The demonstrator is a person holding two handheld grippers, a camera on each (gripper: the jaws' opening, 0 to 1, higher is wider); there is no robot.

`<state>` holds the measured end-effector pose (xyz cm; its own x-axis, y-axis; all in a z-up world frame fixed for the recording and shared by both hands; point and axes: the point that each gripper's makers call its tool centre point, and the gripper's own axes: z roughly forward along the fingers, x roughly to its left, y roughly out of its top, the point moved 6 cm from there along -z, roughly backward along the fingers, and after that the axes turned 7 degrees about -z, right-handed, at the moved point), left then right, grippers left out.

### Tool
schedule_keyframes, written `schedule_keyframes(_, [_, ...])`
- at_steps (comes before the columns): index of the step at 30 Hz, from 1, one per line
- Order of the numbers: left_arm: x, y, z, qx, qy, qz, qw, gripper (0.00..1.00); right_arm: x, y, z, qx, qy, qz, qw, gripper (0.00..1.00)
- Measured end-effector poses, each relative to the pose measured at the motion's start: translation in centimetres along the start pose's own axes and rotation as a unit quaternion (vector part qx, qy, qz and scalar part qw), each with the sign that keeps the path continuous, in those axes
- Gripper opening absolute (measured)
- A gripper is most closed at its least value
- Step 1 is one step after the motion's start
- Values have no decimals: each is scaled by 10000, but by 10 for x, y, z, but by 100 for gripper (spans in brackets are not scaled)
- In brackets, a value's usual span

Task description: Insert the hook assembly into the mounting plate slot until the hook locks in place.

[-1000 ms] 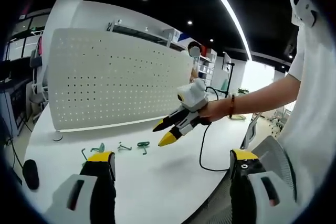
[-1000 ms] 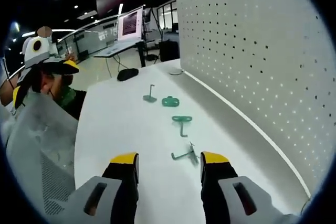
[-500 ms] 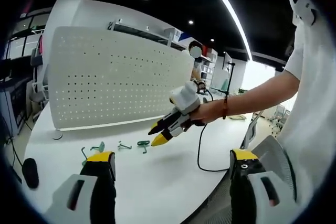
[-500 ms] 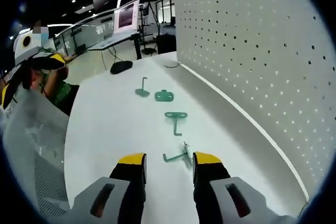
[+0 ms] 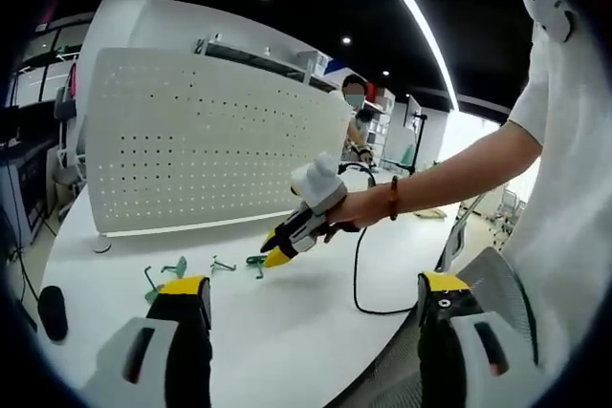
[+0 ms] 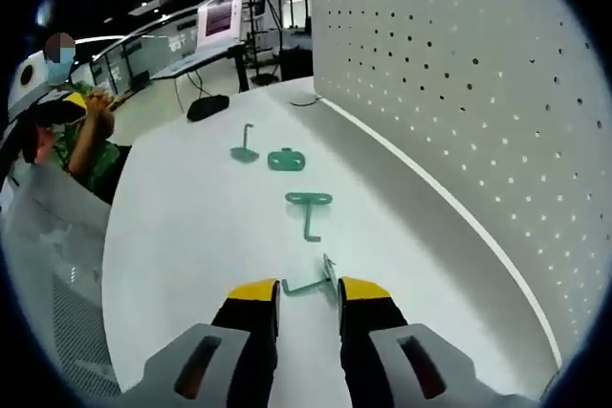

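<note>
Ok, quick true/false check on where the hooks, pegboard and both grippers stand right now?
1. The right gripper is at the nearest hook on the table. True.
2. Four green hooks lie on the table. True.
3. A hook already hangs on the pegboard. False: all four lie on the table.
4. The left gripper holds a hook. False: its jaws are wide apart with nothing between them.
5. The pegboard lies flat. False: it stands upright along the table's far edge.

looks like an open-plan office or lab: long white counter [image 6: 191, 236], desks with a monitor [image 6: 218, 18], recessed ceiling spots and light strip [image 5: 411, 16], shelving [image 5: 375, 112].
</note>
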<state>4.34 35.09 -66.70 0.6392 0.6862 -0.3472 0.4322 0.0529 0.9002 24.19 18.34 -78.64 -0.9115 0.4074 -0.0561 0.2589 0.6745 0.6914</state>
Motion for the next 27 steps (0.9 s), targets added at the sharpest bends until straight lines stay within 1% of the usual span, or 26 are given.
schedule_keyframes(2, [-1, -2, 0, 58, -5, 18, 10000, 91, -3, -2, 1, 56, -27, 15, 10000, 19])
schedule_keyframes(5, [-1, -3, 0, 36, -7, -25, 10000, 91, -4, -2, 1, 68, -80, 16, 9999, 16])
schedule_keyframes(8, [0, -3, 0, 37, 2, -37, 10000, 90, -7, -3, 2, 156, -173, 0, 9997, 13])
schedule_keyframes(12, [2, -2, 2, 28, -11, -36, 10000, 89, -7, -3, 5, 163, -182, -23, 9997, 11])
schedule_keyframes(14, [2, -2, 2, 25, -7, -33, 10000, 89, -7, -2, 6, 186, -200, -54, 9996, 8])
schedule_keyframes(16, [2, -1, 2, 22, -3, -49, 10000, 89, -10, -3, 8, 323, -332, -208, 9987, 8])
schedule_keyframes(19, [2, -2, 1, 55, -3, -23, 10000, 89, -9, -2, 11, 304, -230, -160, 9991, 6])
schedule_keyframes(23, [4, -1, 0, 24, 39, -49, 10000, 88, -10, -3, 14, 425, -270, -221, 9985, 2])
schedule_keyframes(27, [4, -1, -1, 9, 57, -56, 10000, 88, -11, -4, 13, 440, -273, -164, 9985, 2])
